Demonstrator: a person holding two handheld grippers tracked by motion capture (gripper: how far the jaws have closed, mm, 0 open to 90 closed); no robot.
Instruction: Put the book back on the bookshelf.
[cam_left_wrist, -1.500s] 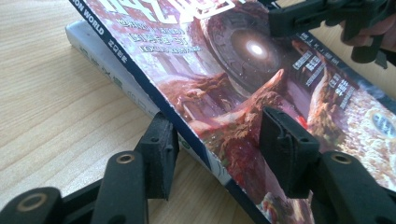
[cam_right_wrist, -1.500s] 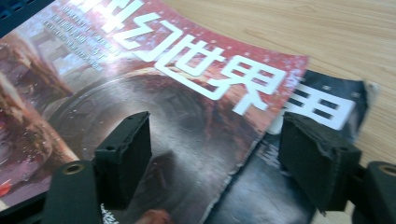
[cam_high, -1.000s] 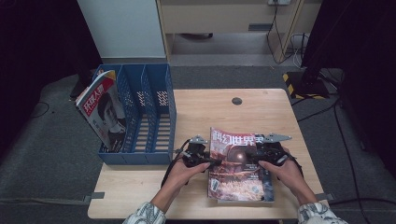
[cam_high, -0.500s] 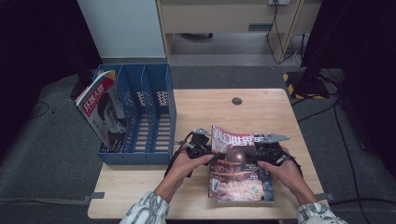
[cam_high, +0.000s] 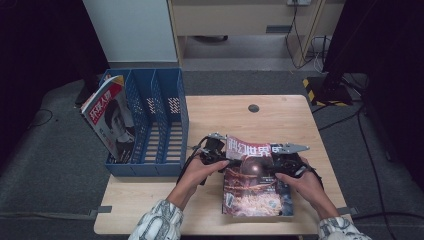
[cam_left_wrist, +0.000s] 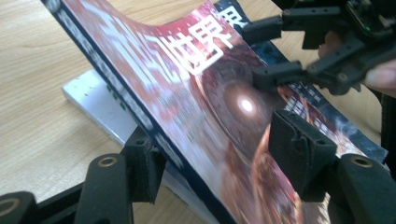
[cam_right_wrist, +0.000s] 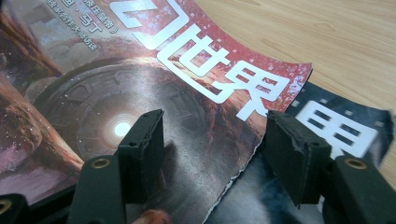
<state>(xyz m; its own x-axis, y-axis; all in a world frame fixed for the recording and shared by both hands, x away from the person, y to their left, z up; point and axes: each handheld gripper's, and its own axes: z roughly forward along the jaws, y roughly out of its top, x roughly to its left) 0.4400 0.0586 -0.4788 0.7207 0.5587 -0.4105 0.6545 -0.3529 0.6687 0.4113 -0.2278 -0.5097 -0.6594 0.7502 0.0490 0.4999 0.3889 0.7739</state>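
Magazines lie stacked near the front edge of the bench, right of its middle: the top magazine (cam_high: 252, 172), glossy, with a red-brown space scene, a bright round glow and big white characters across its cover, is lifted at its spine side and bows in a soft curve over the lower magazine (cam_high: 280, 207), which stays flat on the pale wood-grain bench (cam_high: 300, 120). The left gripper (cam_high: 220, 159) has its black jaws astride the raised spine edge, one under it and one above the cover; its pads sit just beside the paper, and whether they press cannot be told. The right gripper (cam_high: 280, 162) holds the cover's free edge between jaws that have just been closing, one padded jaw on the glossy face, the other beyond the edge over the dark cover beneath, not yet squeezing. The left gripper view (cam_left_wrist: 219, 154) shows the dark blue spine and a white block of pages below; the right gripper view (cam_right_wrist: 210, 130) shows a slightly ragged page edge. At the bench's left edge a blue perforated plastic file rack (cam_high: 150, 125) has three slots; a red-covered magazine (cam_high: 107, 117) leans in the leftmost. A small dark round cap (cam_high: 253, 108) sits near the far edge.
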